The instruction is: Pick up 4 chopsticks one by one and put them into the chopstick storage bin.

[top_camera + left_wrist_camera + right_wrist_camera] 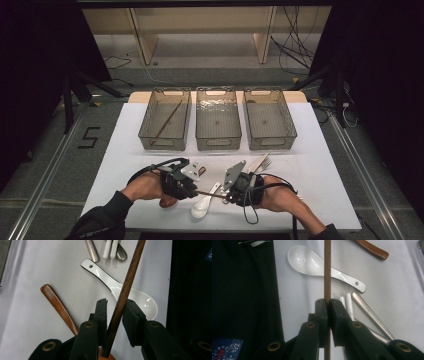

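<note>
On the white table [320, 165], near its front edge, a brown chopstick [210, 194] lies level between both hands, pointing left to right. The right gripper [328, 305] pinches it tight. The left gripper [115, 307] has it between its jaws, not quite clamped. A white spoon [202, 206] lies underneath.

I see three clear bins [218, 118] standing side by side at the far edge of my white table [320, 165], the left one holding a thin stick [166, 121]. Nearer lie a white ceramic spoon [117, 287], a wooden spoon [58, 306] and some metal cutlery [367, 308].
</note>
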`<action>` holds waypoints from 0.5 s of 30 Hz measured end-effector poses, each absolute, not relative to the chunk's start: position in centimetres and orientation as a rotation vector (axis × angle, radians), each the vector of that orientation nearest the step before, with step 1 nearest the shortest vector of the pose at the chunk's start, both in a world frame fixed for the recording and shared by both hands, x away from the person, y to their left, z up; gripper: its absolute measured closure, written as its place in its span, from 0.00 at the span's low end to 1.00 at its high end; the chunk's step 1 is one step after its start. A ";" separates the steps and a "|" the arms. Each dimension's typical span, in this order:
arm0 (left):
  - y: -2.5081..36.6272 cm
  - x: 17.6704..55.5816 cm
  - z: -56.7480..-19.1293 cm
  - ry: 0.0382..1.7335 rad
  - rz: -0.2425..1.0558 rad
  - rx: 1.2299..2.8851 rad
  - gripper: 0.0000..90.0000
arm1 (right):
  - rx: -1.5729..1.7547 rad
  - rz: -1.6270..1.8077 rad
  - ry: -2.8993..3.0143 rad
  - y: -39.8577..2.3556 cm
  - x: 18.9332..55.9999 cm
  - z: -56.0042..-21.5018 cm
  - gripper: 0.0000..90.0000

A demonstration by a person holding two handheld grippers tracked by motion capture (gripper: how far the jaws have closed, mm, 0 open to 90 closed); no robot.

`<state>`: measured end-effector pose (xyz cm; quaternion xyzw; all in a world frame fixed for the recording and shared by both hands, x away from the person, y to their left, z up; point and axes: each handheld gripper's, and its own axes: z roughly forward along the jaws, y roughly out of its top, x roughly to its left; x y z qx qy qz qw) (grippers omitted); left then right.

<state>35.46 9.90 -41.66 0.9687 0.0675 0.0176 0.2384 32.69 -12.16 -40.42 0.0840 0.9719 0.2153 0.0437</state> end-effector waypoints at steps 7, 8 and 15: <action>9.9 35.1 -41.5 0.084 0.038 2.661 0.90 | 0.306 0.654 2.941 -12.5 32.8 -40.3 0.89; 9.8 35.0 -41.5 0.074 0.028 2.654 0.90 | 0.306 0.654 2.941 -12.5 32.8 -40.3 0.89; 10.2 35.2 -41.2 0.126 0.031 2.635 0.92 | 0.408 0.731 2.897 -13.3 33.5 -39.6 0.77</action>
